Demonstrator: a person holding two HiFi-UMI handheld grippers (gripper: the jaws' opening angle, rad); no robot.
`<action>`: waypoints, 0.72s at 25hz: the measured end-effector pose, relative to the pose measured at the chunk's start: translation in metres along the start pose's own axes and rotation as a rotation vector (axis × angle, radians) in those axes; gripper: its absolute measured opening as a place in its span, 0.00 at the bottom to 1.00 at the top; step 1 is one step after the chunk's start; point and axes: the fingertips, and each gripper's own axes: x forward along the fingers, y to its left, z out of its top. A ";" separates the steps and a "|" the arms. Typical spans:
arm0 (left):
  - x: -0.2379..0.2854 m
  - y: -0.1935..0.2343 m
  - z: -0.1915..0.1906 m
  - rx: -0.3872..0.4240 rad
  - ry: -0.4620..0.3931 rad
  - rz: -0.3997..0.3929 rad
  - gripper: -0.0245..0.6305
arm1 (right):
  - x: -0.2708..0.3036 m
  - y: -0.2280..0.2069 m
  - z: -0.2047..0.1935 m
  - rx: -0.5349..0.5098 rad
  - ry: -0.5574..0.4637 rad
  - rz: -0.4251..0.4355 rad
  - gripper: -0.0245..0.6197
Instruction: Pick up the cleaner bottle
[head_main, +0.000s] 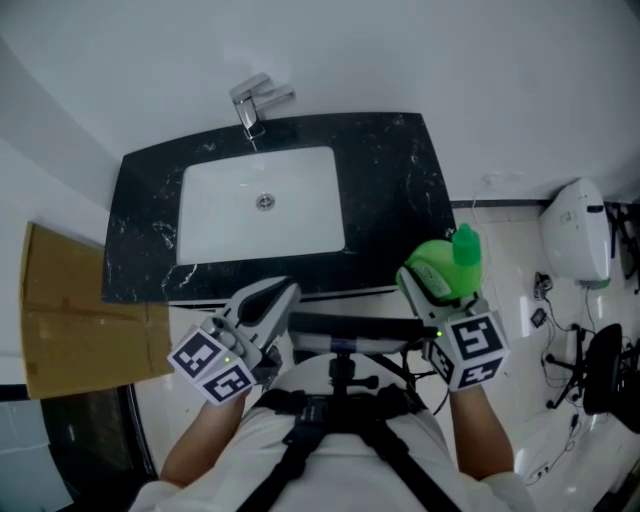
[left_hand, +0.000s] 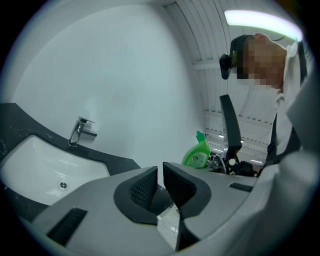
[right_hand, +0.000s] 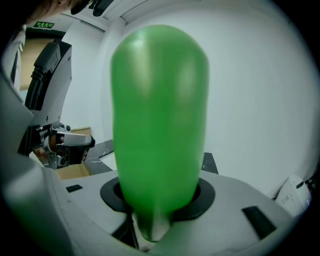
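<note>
The green cleaner bottle (head_main: 447, 262) is off the counter, held in the air at the right with my right gripper (head_main: 435, 275) shut on it. In the right gripper view the bottle (right_hand: 159, 125) fills the middle and stands up between the jaws of my right gripper (right_hand: 157, 200). My left gripper (head_main: 278, 298) hangs in front of the counter's near edge, its jaws together with nothing between them. The left gripper view shows my left gripper (left_hand: 161, 180) with the bottle (left_hand: 197, 154) beyond it to the right.
A black marble counter (head_main: 400, 180) holds a white sink (head_main: 200, 175) with a chrome faucet (head_main: 255, 105) behind it. A cardboard box (head_main: 70, 310) sits left of the counter. A white appliance (head_main: 578, 230) stands at the right by the wall.
</note>
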 end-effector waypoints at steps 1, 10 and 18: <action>0.000 -0.001 0.001 0.002 0.000 0.002 0.07 | -0.001 0.000 0.001 0.002 -0.001 -0.002 0.30; -0.001 0.000 0.000 0.001 0.009 0.007 0.07 | -0.004 -0.003 0.000 0.014 0.006 -0.020 0.30; -0.003 -0.002 0.000 0.004 0.012 0.011 0.07 | -0.004 -0.009 0.007 0.006 -0.012 -0.040 0.30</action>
